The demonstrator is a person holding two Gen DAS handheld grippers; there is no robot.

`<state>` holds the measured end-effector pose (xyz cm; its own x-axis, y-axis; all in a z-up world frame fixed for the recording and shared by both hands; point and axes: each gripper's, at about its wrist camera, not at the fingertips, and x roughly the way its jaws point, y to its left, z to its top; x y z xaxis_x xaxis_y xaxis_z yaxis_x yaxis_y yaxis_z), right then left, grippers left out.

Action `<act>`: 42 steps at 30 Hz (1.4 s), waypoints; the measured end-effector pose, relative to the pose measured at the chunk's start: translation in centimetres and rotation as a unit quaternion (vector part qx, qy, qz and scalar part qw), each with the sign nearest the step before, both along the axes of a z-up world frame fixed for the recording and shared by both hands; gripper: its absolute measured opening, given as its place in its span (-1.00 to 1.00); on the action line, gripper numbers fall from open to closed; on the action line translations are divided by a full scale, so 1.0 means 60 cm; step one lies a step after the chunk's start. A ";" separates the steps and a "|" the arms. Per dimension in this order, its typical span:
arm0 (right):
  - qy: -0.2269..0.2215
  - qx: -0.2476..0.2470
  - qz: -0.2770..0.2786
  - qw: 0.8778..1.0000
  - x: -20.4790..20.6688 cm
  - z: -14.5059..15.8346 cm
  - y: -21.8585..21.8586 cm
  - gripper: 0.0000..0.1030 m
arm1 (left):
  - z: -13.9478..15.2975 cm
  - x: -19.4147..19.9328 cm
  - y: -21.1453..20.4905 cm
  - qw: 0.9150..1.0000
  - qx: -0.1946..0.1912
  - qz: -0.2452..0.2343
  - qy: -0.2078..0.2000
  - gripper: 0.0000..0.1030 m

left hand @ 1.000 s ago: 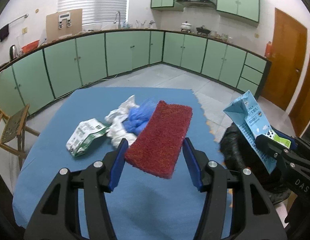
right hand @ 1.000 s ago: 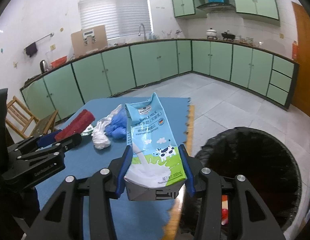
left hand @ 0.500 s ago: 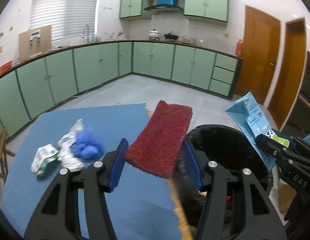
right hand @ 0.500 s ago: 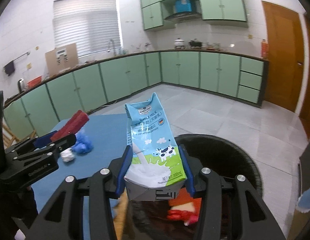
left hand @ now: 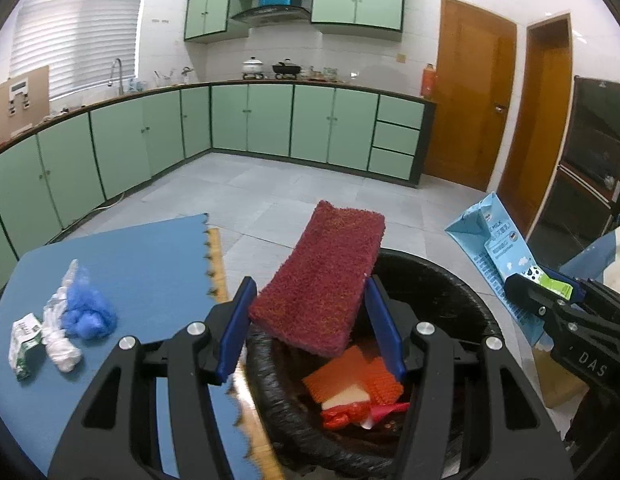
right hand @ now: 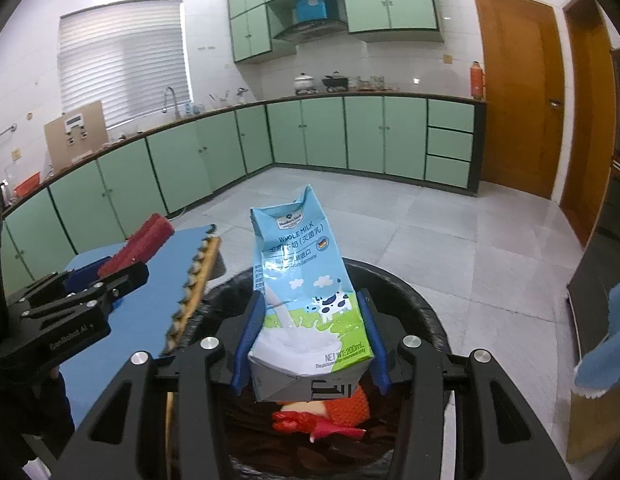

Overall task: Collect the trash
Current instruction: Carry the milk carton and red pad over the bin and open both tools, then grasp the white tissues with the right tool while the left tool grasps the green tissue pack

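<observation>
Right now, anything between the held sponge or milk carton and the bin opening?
Nothing visible. The red sponge and milk carton both hang over the open black bin, whose mouth is uncovered; only earlier trash lies at the bottom.

Red scrub pad [left hand: 324, 280] & blue milk carton [right hand: 305, 292] – both held tilted over black bin [left hand: 442, 284] w/ orange scraps.

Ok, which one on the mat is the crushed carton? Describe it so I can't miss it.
On the blue mat, three scraps sit near its left edge. The carton is the leftmost, beside the white wad and blue bag: the only boxy one, white with green print.
</observation>
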<state>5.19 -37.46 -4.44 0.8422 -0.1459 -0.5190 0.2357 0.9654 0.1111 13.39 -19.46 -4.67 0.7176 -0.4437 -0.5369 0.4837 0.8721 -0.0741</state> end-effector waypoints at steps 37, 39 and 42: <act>0.000 -0.006 0.017 1.000 0.034 -0.022 0.101 0.88 | 0.014 0.011 0.205 0.996 -0.004 0.088 -0.013 0.66; 0.001 -0.010 0.042 0.999 0.054 -0.018 0.140 0.88 | 0.014 0.013 0.247 0.994 0.004 0.112 -0.019 0.66; 0.003 -0.019 0.076 0.997 0.077 -0.019 0.196 0.88 | 0.012 0.014 0.305 0.989 0.017 0.145 -0.026 0.66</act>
